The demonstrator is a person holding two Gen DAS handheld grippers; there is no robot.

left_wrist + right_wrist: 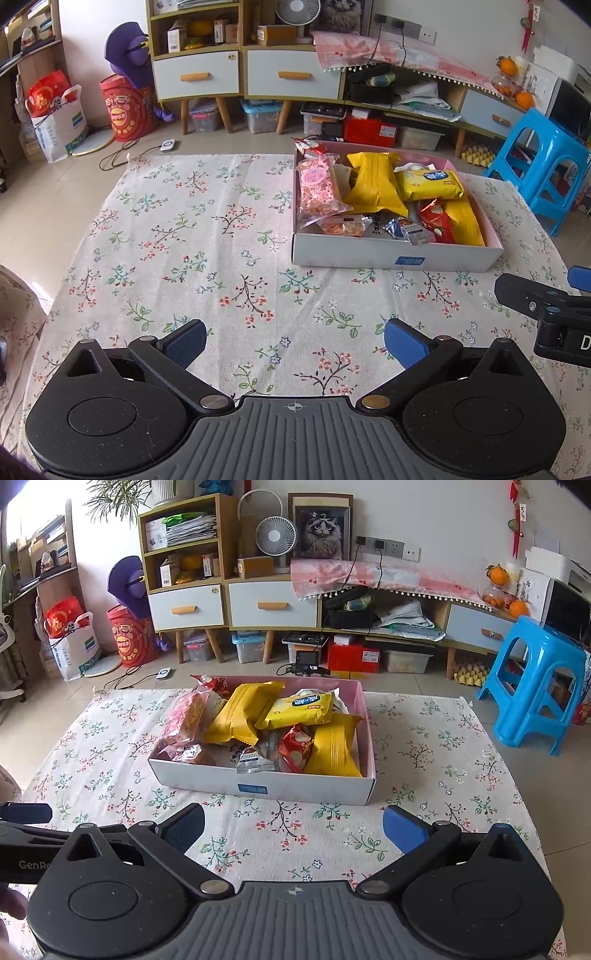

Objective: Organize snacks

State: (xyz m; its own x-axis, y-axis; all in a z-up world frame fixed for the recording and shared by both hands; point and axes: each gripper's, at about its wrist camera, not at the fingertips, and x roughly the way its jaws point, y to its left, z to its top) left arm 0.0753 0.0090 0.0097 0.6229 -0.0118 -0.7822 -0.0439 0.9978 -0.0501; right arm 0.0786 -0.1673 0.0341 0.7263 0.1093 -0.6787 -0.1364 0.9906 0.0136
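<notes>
Toward one o'clock on the floral-cloth bench (184, 236) sits the snack-filled box (399, 254). Both the left hand-held gripper (294, 341) and right hand-held gripper (293, 829) hover spread, empty. Sorting seems nearly finished; next, likely withdraw.

Bare floral tablecloth (184, 240) on the worktop lies open left of the snack box (266, 784) and in front of it. The box's walls and heaped packets (240, 716) block low passage; above them stands free.

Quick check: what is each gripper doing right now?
Left gripper: open, holding nothing.
Right gripper: open, holding nothing.
</notes>
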